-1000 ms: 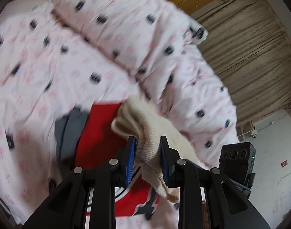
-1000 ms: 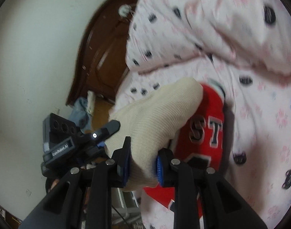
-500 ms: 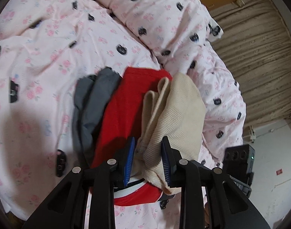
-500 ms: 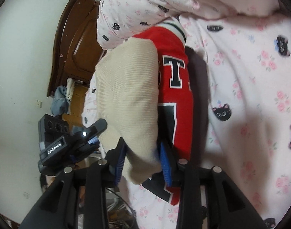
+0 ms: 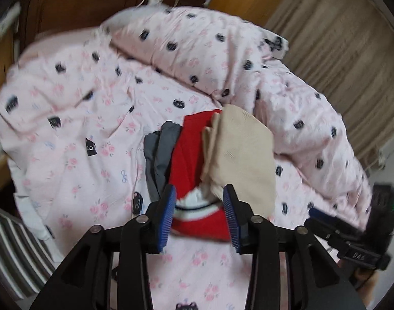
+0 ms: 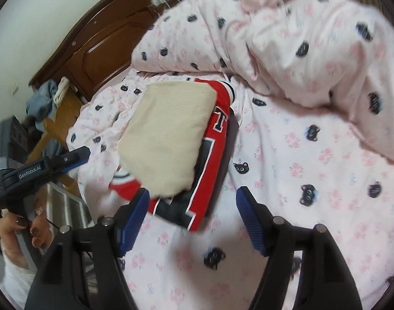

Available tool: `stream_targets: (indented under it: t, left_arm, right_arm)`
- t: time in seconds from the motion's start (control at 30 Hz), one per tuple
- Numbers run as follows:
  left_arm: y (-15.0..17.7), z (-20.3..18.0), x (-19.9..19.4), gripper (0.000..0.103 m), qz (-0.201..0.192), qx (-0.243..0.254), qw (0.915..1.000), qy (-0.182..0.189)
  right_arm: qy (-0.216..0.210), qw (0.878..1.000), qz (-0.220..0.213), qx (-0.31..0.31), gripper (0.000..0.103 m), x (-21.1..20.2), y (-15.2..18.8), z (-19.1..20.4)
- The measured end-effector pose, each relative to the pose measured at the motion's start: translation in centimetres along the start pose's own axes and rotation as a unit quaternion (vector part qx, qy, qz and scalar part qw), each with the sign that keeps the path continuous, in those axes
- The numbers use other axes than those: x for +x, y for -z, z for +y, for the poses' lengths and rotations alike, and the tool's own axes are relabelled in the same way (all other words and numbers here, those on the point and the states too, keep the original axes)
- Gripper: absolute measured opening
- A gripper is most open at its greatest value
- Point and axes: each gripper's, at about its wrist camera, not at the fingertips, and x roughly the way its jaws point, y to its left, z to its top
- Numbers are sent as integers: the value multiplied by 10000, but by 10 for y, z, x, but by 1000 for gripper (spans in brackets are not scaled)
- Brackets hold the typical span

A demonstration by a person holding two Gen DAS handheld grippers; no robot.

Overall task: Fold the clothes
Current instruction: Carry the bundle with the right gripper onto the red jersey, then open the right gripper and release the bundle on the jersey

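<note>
A folded cream knit garment (image 5: 243, 155) lies on top of a folded red garment with black-and-white letters (image 5: 189, 152), beside a folded grey garment (image 5: 159, 155), all on the pink cat-print bedsheet (image 5: 88, 160). My left gripper (image 5: 199, 211) is open and empty, just in front of the pile. In the right wrist view the cream garment (image 6: 168, 134) rests on the red garment (image 6: 212, 155). My right gripper (image 6: 191, 219) is wide open and empty, pulled back from the pile. The left gripper also shows there at the left edge (image 6: 42, 168).
A bunched pink cat-print duvet (image 5: 222, 51) rises behind and right of the pile. A dark wooden headboard (image 6: 98, 44) stands behind it. Beige curtains (image 5: 351, 51) hang at the right. A wooden stand with blue cloth (image 6: 44, 103) is beside the bed.
Both grippers have opened and let go of the cream garment, which now lies on the red one. Both grippers have drawn back from the pile.
</note>
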Motion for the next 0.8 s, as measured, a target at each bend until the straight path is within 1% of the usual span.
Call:
stream_targets:
  t: [0.03, 0.07, 0.13, 0.2, 0.3, 0.47, 0.63, 0.8]
  left_arm:
    - [6, -6, -6, 44, -66, 124, 9999, -42]
    - [13, -12, -12, 46, -132, 249, 9996, -84]
    - [25, -24, -24, 52, -263, 497, 9983, -167]
    - [37, -35, -36, 52, -356, 737, 9964, -237]
    - [48, -46, -52, 52, -422, 966, 9940, -306]
    - [68, -56, -82, 54, -571, 1237, 9897, -439]
    - [80, -57, -103, 54, -733, 1284, 9875, -538]
    - [92, -61, -116, 55, -763, 1379, 9854, -640]
  right_arm:
    - [110, 9999, -56, -50, 78, -6, 3, 8]
    - [203, 9997, -114, -84, 81, -11, 7, 14]
    - [339, 9989, -264, -174, 81, -22, 16, 25]
    - [484, 9976, -402, -273, 82, -32, 25, 41]
    - [575, 9956, -602, -429, 84, -46, 39, 59]
    - [702, 9920, -848, -611, 86, -69, 56, 83]
    - [767, 9894, -1033, -673, 89, -89, 71, 100]
    - [787, 9874, -1167, -727, 92, -106, 84, 112]
